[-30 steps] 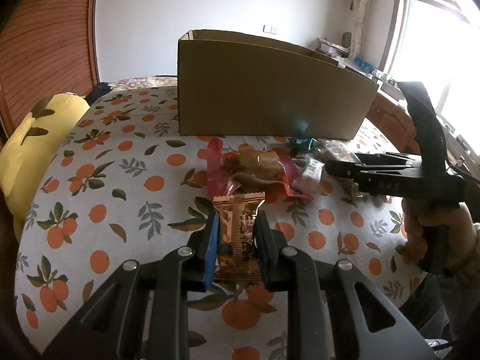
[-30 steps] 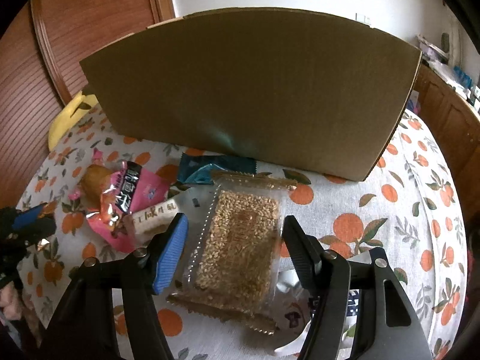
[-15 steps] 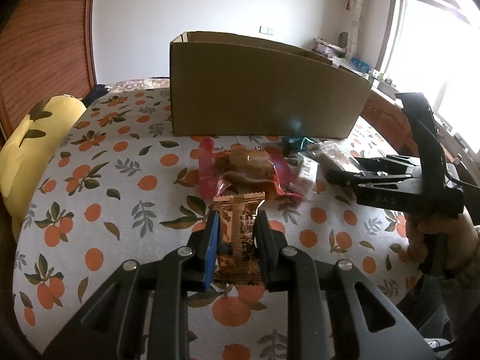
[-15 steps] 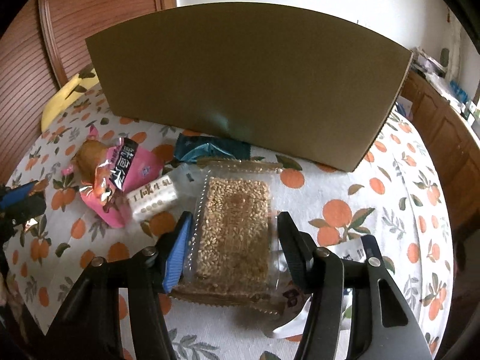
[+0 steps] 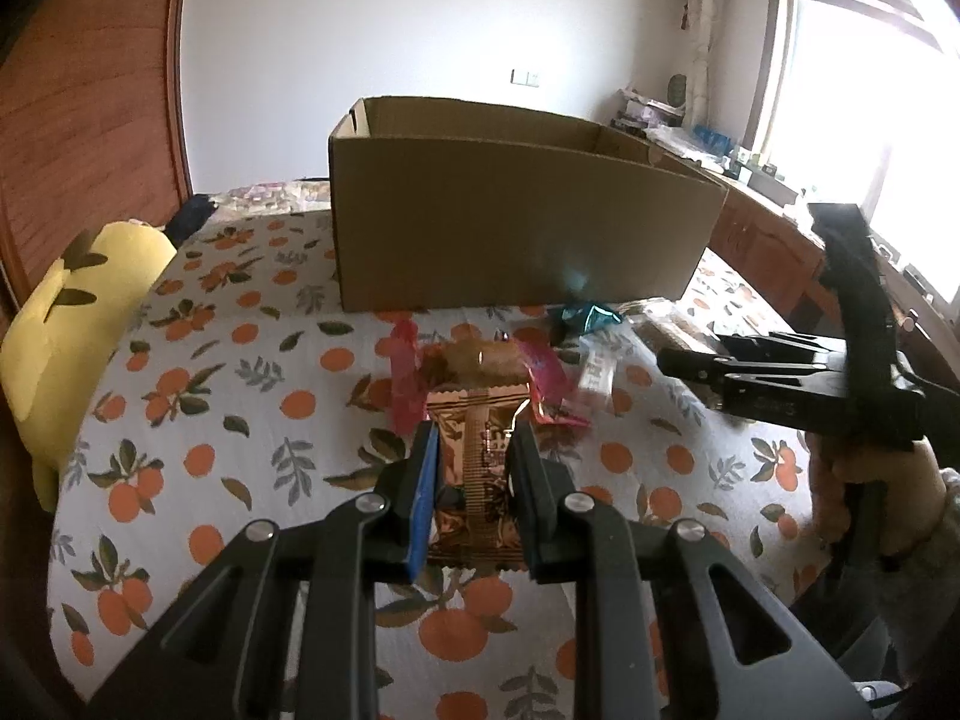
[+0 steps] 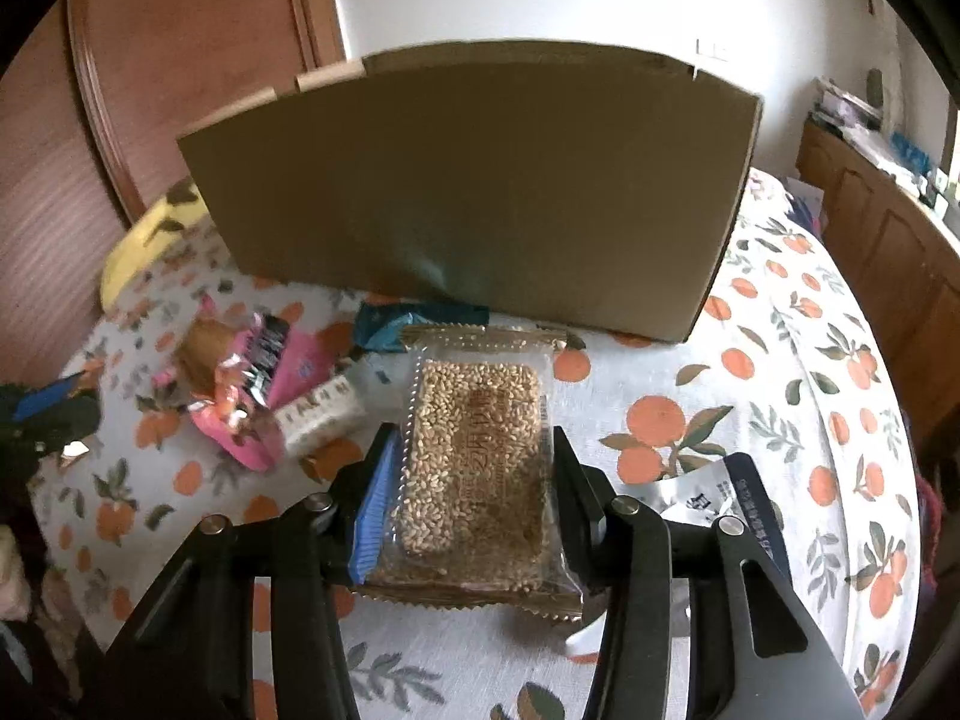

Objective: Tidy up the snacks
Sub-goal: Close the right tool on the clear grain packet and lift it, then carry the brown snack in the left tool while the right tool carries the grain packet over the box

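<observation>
My left gripper (image 5: pixel 474 450) is shut on a copper foil snack packet (image 5: pixel 480 414), held just over the orange-print tablecloth (image 5: pixel 240 420). In the right wrist view my right gripper (image 6: pixel 474 438) has its jaws closing on a clear packet of puffed-grain bar (image 6: pixel 474 396); both pads touch the packet's long sides. An open cardboard box (image 5: pixel 510 228) stands upright behind both. Seen from the left wrist, the right gripper (image 5: pixel 666 357) reaches in from the right, with a hand on its handle.
A pink wrapped pastry (image 6: pixel 252 384), a small white packet (image 6: pixel 318 414) and a teal wrapper (image 6: pixel 396 321) lie between the grippers. A white-and-blue sachet (image 6: pixel 720 492) lies under the right gripper's right finger. A yellow plush (image 5: pixel 78 300) sits at the table's left edge.
The right gripper's jaws have narrowed from wide apart until both pads meet the grain-bar packet. The left gripper keeps its hold on the copper packet, hardly moving.
</observation>
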The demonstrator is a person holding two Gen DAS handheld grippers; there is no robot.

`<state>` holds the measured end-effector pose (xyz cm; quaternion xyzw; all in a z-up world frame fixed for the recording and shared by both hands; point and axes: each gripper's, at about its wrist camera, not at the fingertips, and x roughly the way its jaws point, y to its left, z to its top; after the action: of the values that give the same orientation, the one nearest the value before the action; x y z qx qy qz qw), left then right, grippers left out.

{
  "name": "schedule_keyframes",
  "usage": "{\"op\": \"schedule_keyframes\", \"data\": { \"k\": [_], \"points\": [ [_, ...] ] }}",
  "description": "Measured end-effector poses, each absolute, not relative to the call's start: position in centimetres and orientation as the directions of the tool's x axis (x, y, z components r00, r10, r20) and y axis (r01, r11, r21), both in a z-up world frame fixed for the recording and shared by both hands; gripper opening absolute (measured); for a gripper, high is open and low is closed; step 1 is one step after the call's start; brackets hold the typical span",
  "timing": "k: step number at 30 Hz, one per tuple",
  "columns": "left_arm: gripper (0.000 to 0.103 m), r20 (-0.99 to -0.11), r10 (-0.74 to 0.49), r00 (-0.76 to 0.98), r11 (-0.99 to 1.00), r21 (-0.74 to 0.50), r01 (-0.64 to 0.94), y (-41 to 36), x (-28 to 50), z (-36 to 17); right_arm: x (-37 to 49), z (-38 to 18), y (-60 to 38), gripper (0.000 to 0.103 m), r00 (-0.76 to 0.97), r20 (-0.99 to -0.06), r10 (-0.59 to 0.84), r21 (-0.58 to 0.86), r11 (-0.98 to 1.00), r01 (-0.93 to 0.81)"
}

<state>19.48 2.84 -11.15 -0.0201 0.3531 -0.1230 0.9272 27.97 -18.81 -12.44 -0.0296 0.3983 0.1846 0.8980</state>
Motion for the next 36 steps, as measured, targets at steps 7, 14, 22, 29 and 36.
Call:
{"op": "schedule_keyframes", "data": {
  "k": [7,14,22,29,36],
  "points": [
    [0.021,-0.627,-0.242,0.741,0.968,-0.103,0.229,2.2,20.4,-9.5,26.8,-9.1,-19.6,0.048,0.651,-0.673,0.352,0.118,0.919,-0.375],
    [0.021,-0.603,-0.25,0.757,0.965,-0.091,0.246,1.5,22.0,-7.9,26.2,-6.6,-19.9,0.049,0.683,-0.635,0.361,0.094,0.914,-0.395],
    [0.021,-0.578,-0.264,0.773,0.96,-0.08,0.268,0.7,24.1,-6.2,27.0,-5.1,-20.4,0.049,0.7,-0.612,0.367,0.087,0.911,-0.402],
    [0.021,-0.554,-0.297,0.778,0.949,-0.084,0.303,0.1,26.0,-4.9,28.1,-4.0,-20.3,0.049,0.706,-0.599,0.378,0.071,0.903,-0.424],
    [0.021,-0.518,-0.331,0.789,0.935,-0.067,0.349,-0.7,28.5,-3.0,29.6,-2.1,-20.6,0.049,0.719,-0.578,0.386,0.051,0.896,-0.441]
  ]
}}
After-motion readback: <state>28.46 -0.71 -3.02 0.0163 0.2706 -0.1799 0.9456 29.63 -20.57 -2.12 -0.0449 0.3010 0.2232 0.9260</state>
